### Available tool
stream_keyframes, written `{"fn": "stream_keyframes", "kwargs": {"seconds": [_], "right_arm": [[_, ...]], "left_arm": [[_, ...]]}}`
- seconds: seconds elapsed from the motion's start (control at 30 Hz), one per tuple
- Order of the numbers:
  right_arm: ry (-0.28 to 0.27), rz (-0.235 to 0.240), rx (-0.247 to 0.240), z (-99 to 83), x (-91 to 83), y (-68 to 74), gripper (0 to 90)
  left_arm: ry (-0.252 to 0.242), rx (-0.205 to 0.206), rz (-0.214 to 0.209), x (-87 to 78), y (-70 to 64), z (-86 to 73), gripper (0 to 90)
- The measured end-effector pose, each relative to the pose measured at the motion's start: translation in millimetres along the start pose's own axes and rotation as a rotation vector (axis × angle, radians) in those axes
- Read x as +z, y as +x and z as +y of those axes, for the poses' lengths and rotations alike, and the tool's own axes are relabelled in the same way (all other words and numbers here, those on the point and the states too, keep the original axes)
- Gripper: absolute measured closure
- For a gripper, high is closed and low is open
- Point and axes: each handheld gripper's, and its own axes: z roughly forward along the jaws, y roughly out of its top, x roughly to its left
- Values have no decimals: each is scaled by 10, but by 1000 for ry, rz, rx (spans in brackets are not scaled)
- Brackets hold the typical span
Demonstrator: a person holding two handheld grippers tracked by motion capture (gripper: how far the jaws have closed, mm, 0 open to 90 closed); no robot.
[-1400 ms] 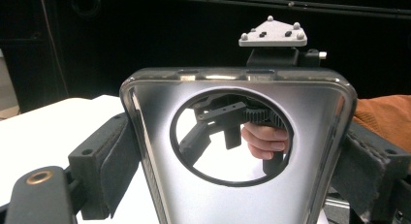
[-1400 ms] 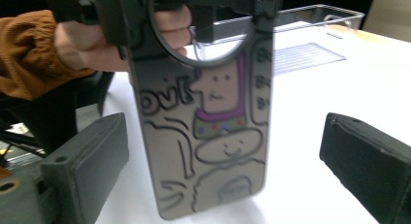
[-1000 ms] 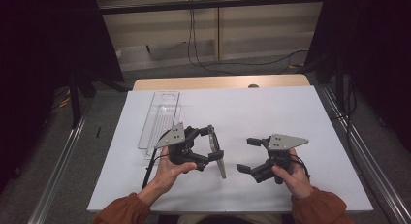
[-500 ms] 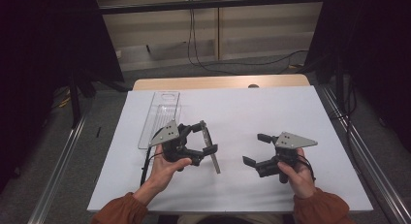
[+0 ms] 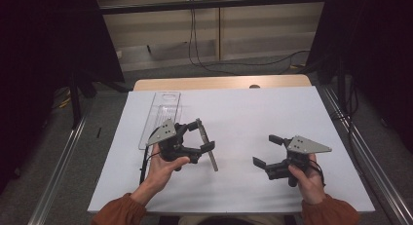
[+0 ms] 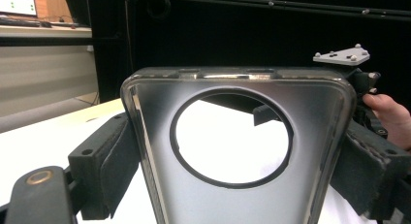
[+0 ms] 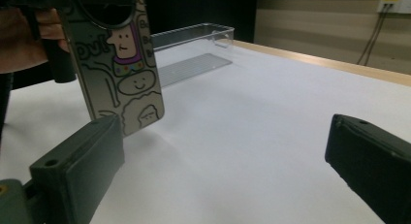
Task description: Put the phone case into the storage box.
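Bare table [image 5: 253, 113] between grippers; clear tray [image 5: 160, 113] far left.

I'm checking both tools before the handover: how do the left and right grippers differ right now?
The left gripper is shut on a clear phone case with cartoon drawings; the right gripper is open and holds nothing. The left holds its case upright off the white table; the right hovers low, its jaws pointing towards the case. Both are black, hand-held, with grey top plates.

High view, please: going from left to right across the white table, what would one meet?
Clear tray → left gripper → phone case clamped in it → right gripper.
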Motion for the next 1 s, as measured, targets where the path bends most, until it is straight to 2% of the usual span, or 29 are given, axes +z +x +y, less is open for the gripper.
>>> {"fn": "stream_keyframes", "kwargs": {"seconds": [0.1,0.17,0.2,0.3,0.33,0.37,0.4,0.47,0.63,0.67,0.77,0.97,1.0], "right_arm": [[-8,-44,2,-34,-54,-24,0],[-7,-57,6,-49,-90,-40,0],[-17,-84,5,-60,-112,-51,0],[-20,-91,3,-68,-143,-63,0],[-22,-117,-6,-77,-175,-71,0],[-22,-117,-6,-77,-175,-71,0],[-35,-175,-15,-85,-204,-73,0],[-39,-189,-12,-89,-237,-83,0],[-55,-221,-10,-108,-299,-91,0],[-59,-250,1,-122,-334,-89,0],[-62,-277,1,-140,-369,-95,0],[-68,-312,8,-182,-482,-99,0],[-77,-323,10,-187,-498,-95,0]], "left_arm": [[31,4,42,-13,4,10,128],[28,2,60,-11,3,11,128],[28,3,61,-14,6,15,128],[17,-1,62,-30,22,35,128],[13,1,74,-44,30,48,128],[13,1,74,-44,30,48,128],[10,2,77,-49,34,52,128],[18,8,101,-66,42,62,128],[11,-1,129,-97,53,78,128],[10,-2,138,-114,57,89,128],[7,-3,124,-130,66,103,128],[-9,-8,152,-163,56,145,128],[16,6,158,-183,62,158,128]]}}
